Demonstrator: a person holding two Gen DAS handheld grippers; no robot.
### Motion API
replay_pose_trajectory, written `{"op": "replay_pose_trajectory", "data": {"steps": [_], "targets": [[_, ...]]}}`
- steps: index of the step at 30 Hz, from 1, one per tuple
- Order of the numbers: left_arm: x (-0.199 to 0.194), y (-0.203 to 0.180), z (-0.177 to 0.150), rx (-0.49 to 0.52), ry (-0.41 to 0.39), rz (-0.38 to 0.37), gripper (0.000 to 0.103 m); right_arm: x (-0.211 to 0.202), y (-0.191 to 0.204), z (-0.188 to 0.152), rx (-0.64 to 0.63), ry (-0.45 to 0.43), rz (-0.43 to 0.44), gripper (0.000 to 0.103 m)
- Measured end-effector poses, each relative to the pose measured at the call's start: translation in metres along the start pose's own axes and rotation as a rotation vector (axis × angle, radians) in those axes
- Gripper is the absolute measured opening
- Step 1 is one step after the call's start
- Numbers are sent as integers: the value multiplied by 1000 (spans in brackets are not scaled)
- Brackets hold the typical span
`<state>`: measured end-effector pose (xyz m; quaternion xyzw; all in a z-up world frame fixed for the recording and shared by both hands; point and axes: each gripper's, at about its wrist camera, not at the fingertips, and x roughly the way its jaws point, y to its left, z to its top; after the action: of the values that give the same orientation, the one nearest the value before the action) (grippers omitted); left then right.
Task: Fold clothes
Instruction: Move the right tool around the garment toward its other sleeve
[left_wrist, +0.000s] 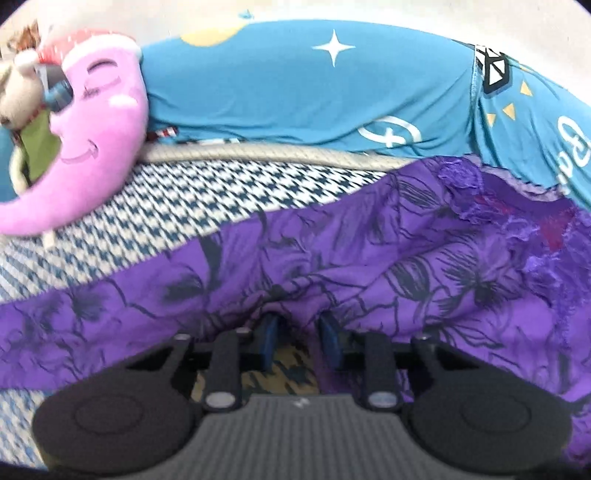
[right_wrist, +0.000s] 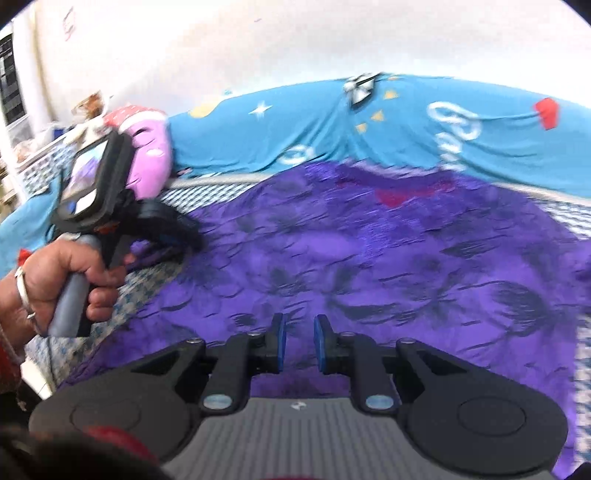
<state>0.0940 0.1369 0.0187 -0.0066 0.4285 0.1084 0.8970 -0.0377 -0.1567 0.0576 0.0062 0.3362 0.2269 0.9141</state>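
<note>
A purple garment (left_wrist: 369, 258) with dark flower print and a lace edge lies spread on a houndstooth-patterned bed sheet (left_wrist: 184, 206). My left gripper (left_wrist: 300, 325) sits at the garment's near edge; the cloth bunches up over and between its blue pads (left_wrist: 271, 332), so it is shut on the fabric. The right wrist view shows that left gripper (right_wrist: 184, 240) at the garment's left edge, held by a hand (right_wrist: 59, 273). My right gripper (right_wrist: 300, 332) hovers over the purple garment (right_wrist: 369, 258), its pads a narrow gap apart with nothing pinched between them.
A blue blanket (left_wrist: 277, 92) with white stars and lettering is bunched along the far side by the wall. A pink moon-shaped plush (left_wrist: 103, 122) and a small stuffed toy (left_wrist: 18, 92) lie at the far left. White shelving (right_wrist: 22, 140) stands beyond the bed's left end.
</note>
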Motion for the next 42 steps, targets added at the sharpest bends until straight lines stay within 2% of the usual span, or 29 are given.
{"op": "replay_pose_trajectory", "data": {"steps": [3, 5, 6, 9, 10, 11, 12, 13, 15, 19, 25, 33, 35, 36, 40, 42], "targets": [[-2, -12, 1, 117, -62, 100, 32, -20, -21, 0, 26, -21, -79, 17], [2, -17, -2, 167, -45, 135, 43, -37, -39, -1, 59, -32, -138, 17], [4, -19, -3, 191, -36, 152, 44, -45, -49, -2, 78, -34, -166, 19], [4, -10, -4, 142, 23, 89, 45, -71, -77, -11, 164, -42, -234, 25], [-1, -6, -4, 126, 23, 57, 49, -79, -87, -15, 198, -44, -252, 26], [-6, -3, -4, 109, 22, 23, 59, -87, -95, -19, 235, -42, -262, 26], [-13, -1, -4, 105, 10, 14, 64, -95, -101, -22, 261, -42, -275, 27], [-19, 0, -4, 101, -3, 7, 74, -101, -105, -26, 281, -39, -292, 29], [-30, 3, -6, 85, -26, -8, 76, -111, -114, -35, 327, -26, -324, 32], [-45, 12, -14, 40, -16, -77, 76, -120, -124, -53, 408, 1, -314, 39], [-66, 16, -37, 41, -11, -120, 77, -131, -123, -75, 450, 28, -347, 46], [-77, 32, -61, 29, 23, -139, 77, -118, -118, -96, 492, 120, -323, 46], [-78, 42, -63, 1, 34, -147, 77, -113, -113, -100, 483, 142, -328, 44], [-79, 47, -64, -15, 39, -160, 77, -112, -108, -101, 460, 145, -342, 41], [-82, 60, -73, -47, 62, -197, 77, -110, -101, -103, 409, 153, -393, 13], [-84, 59, -79, -33, 66, -191, 78, -112, -100, -104, 405, 146, -398, 8]]}}
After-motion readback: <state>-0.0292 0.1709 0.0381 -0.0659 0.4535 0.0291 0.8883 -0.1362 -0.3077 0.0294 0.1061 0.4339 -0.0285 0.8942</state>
